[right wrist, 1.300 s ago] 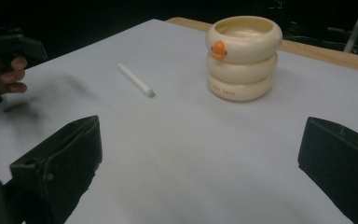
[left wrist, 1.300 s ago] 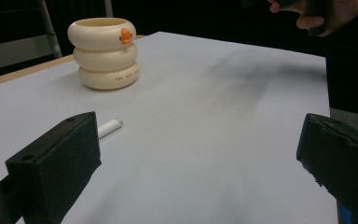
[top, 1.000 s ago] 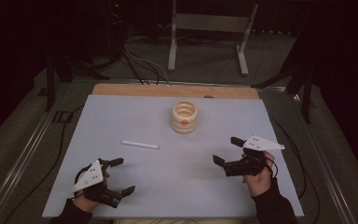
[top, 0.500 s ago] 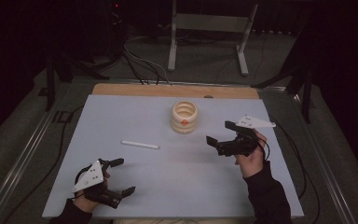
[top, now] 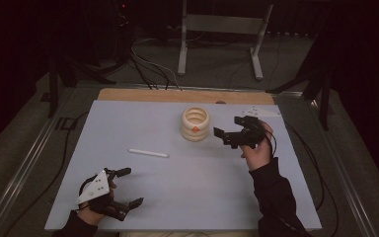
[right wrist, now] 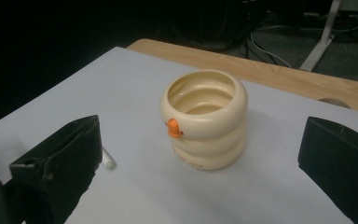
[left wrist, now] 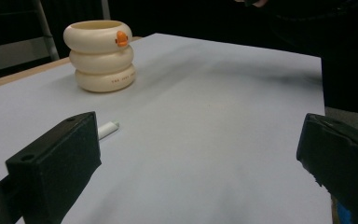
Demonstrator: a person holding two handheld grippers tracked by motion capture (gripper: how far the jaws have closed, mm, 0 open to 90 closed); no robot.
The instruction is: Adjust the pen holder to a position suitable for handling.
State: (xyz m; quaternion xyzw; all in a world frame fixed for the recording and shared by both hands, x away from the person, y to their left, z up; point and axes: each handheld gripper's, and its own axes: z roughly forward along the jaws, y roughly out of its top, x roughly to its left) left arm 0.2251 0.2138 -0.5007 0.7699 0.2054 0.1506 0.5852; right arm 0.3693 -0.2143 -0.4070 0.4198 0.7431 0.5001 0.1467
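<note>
Table first: a pale grey-blue sheet covers it, with a strip of bare wood showing along the far edge, and broad open surface lies across the middle and near side. The right forearm, in a dark sleeve, reaches up from the near right edge, and the right gripper is held above the sheet just right of the cream ribbed cup, jaws spread wide and holding nothing; in the right gripper view the cup stands upright between them, farther off, its orange knob facing the camera. The left gripper sits low by the near left corner, jaws wide apart and empty. A white stick lies flat on the sheet between that gripper and the cup, apart from both.
</note>
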